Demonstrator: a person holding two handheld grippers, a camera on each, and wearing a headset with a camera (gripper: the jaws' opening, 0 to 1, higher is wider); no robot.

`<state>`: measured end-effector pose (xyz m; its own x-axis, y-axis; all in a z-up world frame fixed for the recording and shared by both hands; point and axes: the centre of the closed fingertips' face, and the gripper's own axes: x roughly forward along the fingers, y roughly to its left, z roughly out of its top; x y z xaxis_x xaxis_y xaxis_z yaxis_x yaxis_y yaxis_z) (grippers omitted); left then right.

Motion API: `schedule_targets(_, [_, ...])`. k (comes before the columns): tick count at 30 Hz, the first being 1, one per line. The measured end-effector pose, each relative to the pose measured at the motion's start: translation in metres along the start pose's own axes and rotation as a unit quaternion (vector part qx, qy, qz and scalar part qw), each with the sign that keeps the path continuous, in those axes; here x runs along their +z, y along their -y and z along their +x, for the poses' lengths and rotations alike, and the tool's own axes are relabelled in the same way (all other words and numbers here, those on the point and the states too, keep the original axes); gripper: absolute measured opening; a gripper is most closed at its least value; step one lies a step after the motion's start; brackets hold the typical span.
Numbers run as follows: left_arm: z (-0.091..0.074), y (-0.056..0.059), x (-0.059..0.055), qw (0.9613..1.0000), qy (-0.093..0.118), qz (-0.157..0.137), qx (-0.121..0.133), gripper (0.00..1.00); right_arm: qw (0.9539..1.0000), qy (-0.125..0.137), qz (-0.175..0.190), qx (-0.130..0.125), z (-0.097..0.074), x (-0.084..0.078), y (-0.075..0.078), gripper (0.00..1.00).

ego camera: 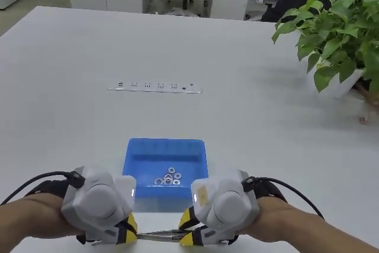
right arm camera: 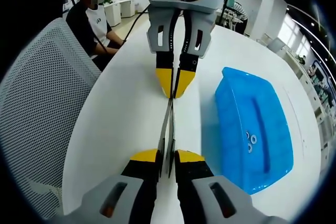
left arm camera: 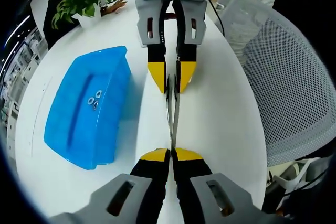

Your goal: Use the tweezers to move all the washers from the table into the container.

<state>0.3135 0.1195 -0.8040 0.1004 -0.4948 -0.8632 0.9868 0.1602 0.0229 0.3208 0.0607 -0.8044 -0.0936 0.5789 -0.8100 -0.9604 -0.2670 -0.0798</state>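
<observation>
Head view: the blue container point(ego camera: 142, 164) sits on the white worktop point(ego camera: 237, 117), just beyond both claws. A small cluster of washers point(ego camera: 169, 177) lies on its floor. The left claw point(ego camera: 129, 229) and right claw point(ego camera: 188, 229) face each other at the near edge, with the tweezers point(ego camera: 159, 236) spanning the gap between them. Farther back lies a thin strip point(ego camera: 155, 87) with small dark marks, too small to read or identify. A plant point(ego camera: 337, 28) stands at the far right.

Left gripper view: the left claw point(left arm camera: 170, 156) is clenched on one end of the tweezers point(left arm camera: 172, 114). The right claw point(left arm camera: 171, 80) pinches the other end. The container point(left arm camera: 73, 129) lies beside them, well apart from the tweezers, with washers point(left arm camera: 94, 99) inside. A mesh chair point(left arm camera: 294, 87) stands off the worktop's edge.

Right gripper view: the right claw point(right arm camera: 168, 157) is clamped on the tweezers point(right arm camera: 168, 124), and the left claw point(right arm camera: 173, 85) grips the far end. The container point(right arm camera: 236, 129) holds washers point(right arm camera: 250, 141).

Progress: every washer I can make out is in the container, so the moving looks done or nearly so. Only the strip's marks leave any doubt. The tweezers are held level above the worktop and carry nothing that I can see. I find no legible brand, label or writing.
</observation>
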Motion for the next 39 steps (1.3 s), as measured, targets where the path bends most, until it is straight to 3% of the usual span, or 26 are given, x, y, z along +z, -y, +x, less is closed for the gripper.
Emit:
schedule_targets(9, [-0.002, 0.001, -0.002, 1.0000, -0.001, -0.003, 0.004, 0.09, 0.9998, 0.007, 0.010, -0.016, -0.006, 0.001, 0.003, 0.18])
schedule_targets(16, [-0.017, -0.002, 0.003, 0.9984, 0.033, -0.042, 0.020, 0.16, 0.9982, 0.020, 0.029, -0.048, -0.023, -0.001, 0.010, 0.24])
schedule_targets(21, [-0.035, -0.010, 0.009, 0.9939, 0.070, -0.069, 0.049, 0.24, 0.9931, 0.042, 0.065, -0.089, -0.046, 0.000, 0.019, 0.29])
schedule_targets(24, [-0.046, -0.016, 0.011, 0.9898, 0.091, -0.086, 0.067, 0.27, 0.9866, 0.061, 0.102, -0.111, -0.059, -0.001, 0.024, 0.32])
schedule_targets(26, [-0.054, -0.019, 0.013, 0.9857, 0.108, -0.102, 0.081, 0.29, 0.9851, 0.062, 0.106, -0.121, -0.066, -0.003, 0.026, 0.34])
schedule_targets(31, [-0.068, -0.022, 0.015, 0.9776, 0.132, -0.123, 0.108, 0.38, 0.9729, 0.081, 0.150, -0.156, -0.083, -0.009, 0.032, 0.44])
schedule_targets(33, [-0.072, -0.023, 0.017, 0.9720, 0.146, -0.139, 0.121, 0.43, 0.9683, 0.088, 0.162, -0.169, -0.088, -0.011, 0.034, 0.47])
schedule_targets(34, [-0.075, -0.023, 0.019, 0.9685, 0.156, -0.147, 0.127, 0.45, 0.9636, 0.095, 0.177, -0.177, -0.092, -0.012, 0.036, 0.49])
schedule_targets(35, [-0.076, -0.023, 0.019, 0.9673, 0.159, -0.150, 0.129, 0.48, 0.9613, 0.098, 0.182, -0.182, -0.094, -0.013, 0.037, 0.52])
schedule_targets(39, [-0.086, -0.027, 0.024, 0.9510, 0.193, -0.183, 0.157, 0.57, 0.9500, 0.113, 0.201, -0.211, -0.108, -0.015, 0.039, 0.57])
